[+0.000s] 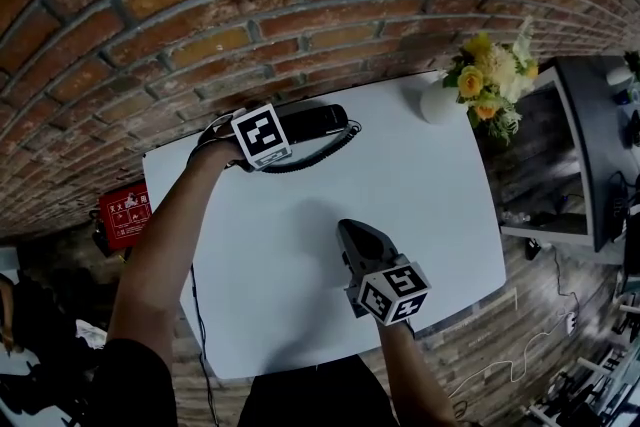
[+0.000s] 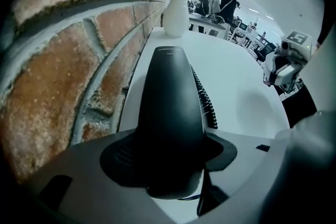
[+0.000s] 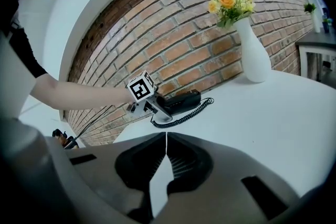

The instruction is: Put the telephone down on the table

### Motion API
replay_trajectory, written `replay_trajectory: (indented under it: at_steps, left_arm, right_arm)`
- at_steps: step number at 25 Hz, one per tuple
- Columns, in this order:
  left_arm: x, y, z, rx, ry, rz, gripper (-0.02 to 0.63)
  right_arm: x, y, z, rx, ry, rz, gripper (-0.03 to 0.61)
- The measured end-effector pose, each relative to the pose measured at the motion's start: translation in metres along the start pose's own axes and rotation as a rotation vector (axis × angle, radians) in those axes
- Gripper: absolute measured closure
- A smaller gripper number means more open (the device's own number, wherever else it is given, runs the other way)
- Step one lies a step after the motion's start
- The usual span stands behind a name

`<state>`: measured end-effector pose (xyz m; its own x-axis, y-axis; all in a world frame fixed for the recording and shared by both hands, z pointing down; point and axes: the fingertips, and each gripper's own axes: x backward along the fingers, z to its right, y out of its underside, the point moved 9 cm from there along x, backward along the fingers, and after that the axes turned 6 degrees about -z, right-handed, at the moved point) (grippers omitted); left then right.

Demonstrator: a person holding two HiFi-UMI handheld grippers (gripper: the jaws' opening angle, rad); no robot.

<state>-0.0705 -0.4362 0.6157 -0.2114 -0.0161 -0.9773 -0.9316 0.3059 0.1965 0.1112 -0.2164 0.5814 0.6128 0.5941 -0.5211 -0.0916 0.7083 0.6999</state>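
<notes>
A black telephone handset [image 1: 312,122] with a coiled cord [image 1: 325,150] lies along the far edge of the white table [image 1: 430,205], next to the brick wall. My left gripper [image 1: 292,129] is shut on its near end, and the handset [image 2: 170,102] runs forward between the jaws. In the right gripper view the handset [image 3: 182,102] looks level and down on the tabletop. My right gripper [image 1: 347,229] hovers over the table's near middle, shut and holding nothing.
A white vase of yellow flowers [image 1: 445,100] stands at the table's far right corner. The brick wall [image 1: 200,5] is close behind the handset. A red box [image 1: 125,213] sits on the floor at left, and a dark desk [image 1: 590,135] at right.
</notes>
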Motion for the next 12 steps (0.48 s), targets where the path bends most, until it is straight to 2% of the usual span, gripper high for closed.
replay_trajectory:
  at_steps: [3, 6, 9, 12]
  left_arm:
    - [-0.001, 0.001, 0.0, 0.007, -0.015, 0.002, 0.347]
    - [0.001, 0.003, -0.002, 0.04, -0.038, 0.019, 0.294]
    - [0.001, 0.008, 0.0, 0.08, -0.038, 0.039, 0.29]
    - [0.005, 0.014, 0.0, 0.097, -0.092, 0.049, 0.282]
  right_arm:
    - [0.004, 0.0, -0.001, 0.005, 0.002, 0.004, 0.555]
    - [0.013, 0.002, -0.002, 0.008, 0.008, 0.003, 0.555]
    - [0.022, 0.006, -0.003, 0.006, 0.018, 0.004, 0.555]
    - [0.029, 0.01, -0.004, 0.008, 0.02, 0.005, 0.555]
